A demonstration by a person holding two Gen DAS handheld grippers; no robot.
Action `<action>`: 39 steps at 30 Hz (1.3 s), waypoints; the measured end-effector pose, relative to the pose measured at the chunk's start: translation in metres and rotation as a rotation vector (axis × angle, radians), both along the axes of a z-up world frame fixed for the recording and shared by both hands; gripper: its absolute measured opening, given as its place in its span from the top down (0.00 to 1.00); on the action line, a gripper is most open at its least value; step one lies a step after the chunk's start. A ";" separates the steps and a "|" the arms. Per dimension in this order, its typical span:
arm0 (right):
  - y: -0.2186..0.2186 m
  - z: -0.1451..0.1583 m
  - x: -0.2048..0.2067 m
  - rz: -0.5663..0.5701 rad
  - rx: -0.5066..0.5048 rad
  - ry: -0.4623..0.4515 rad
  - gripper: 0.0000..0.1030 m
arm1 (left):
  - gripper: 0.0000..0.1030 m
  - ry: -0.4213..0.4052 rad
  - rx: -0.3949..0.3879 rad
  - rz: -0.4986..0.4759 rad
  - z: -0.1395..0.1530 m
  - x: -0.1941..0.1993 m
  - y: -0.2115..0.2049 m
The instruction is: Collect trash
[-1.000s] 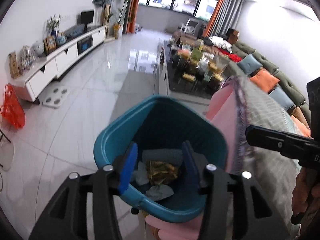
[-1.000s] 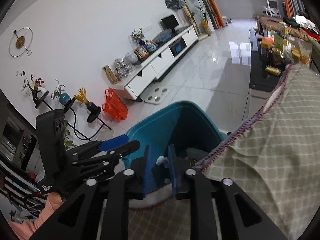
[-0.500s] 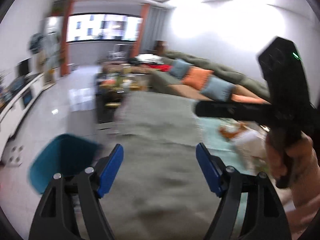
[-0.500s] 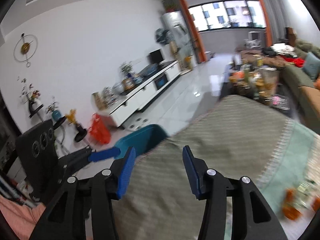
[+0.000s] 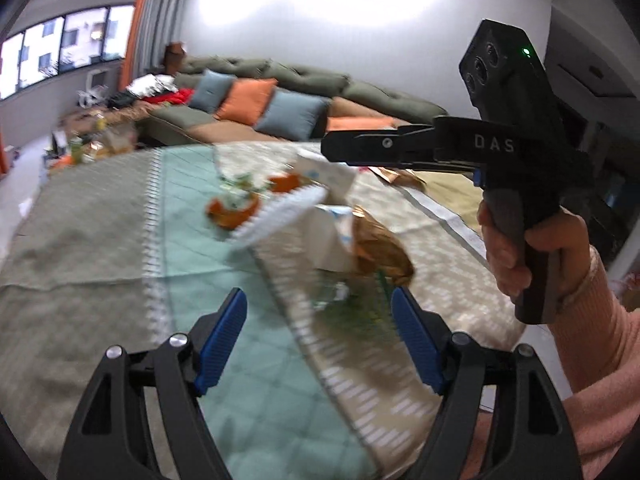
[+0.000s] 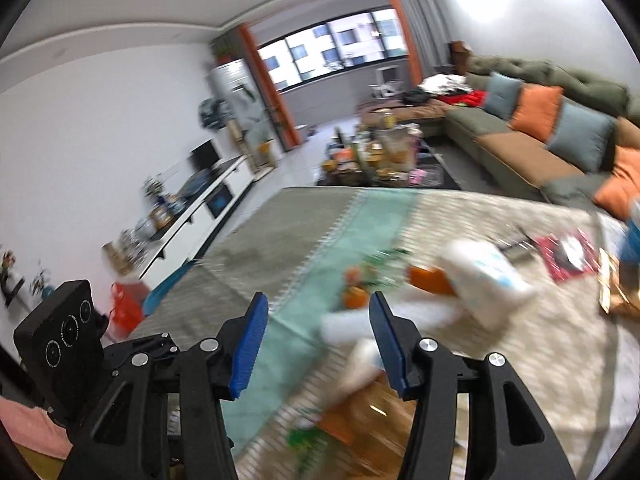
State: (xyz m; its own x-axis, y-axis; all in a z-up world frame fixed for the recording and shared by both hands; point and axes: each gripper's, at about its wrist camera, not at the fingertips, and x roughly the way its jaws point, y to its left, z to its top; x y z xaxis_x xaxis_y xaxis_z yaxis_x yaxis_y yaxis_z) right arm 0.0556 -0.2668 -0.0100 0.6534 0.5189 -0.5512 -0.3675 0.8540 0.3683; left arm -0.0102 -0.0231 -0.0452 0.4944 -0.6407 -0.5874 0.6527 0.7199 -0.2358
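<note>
Both hand-held grippers angled down over the tabletop (image 5: 80, 240). The left hand-held gripper (image 5: 318, 344) stood wide and empty; the right hand-held gripper (image 6: 316, 344) gaped half-wide, empty. Blurred trash wrappers (image 5: 376, 248) lay just beyond, right of centre.

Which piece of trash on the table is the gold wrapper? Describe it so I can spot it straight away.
Start at the table with the green-and-beige cloth, then find the white tissue pack near its middle. The gold wrapper lies crumpled against that pack's right side, the only shiny metallic piece among the white and orange litter.
</note>
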 end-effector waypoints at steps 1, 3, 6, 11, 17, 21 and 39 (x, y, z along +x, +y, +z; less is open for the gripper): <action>-0.005 -0.003 -0.001 -0.013 0.004 0.007 0.48 | 0.26 0.026 -0.001 -0.014 -0.005 0.005 -0.008; -0.019 -0.010 -0.002 -0.044 0.018 0.027 0.48 | 0.27 0.061 0.003 -0.028 -0.013 0.012 -0.020; -0.034 -0.020 -0.006 -0.070 0.031 0.053 0.48 | 0.28 0.095 0.009 -0.049 -0.020 0.013 -0.032; -0.049 -0.035 -0.014 -0.096 0.045 0.086 0.48 | 0.33 0.118 0.041 -0.070 -0.024 0.009 -0.040; -0.058 -0.041 -0.019 -0.101 0.074 0.094 0.48 | 0.64 0.187 0.055 -0.073 -0.037 0.015 -0.042; -0.048 -0.036 -0.012 -0.071 0.068 0.081 0.48 | 0.80 0.216 0.026 -0.072 -0.039 0.019 -0.035; -0.036 -0.062 0.064 -0.050 0.255 0.267 0.33 | 0.92 0.196 -0.023 -0.002 -0.024 0.004 0.025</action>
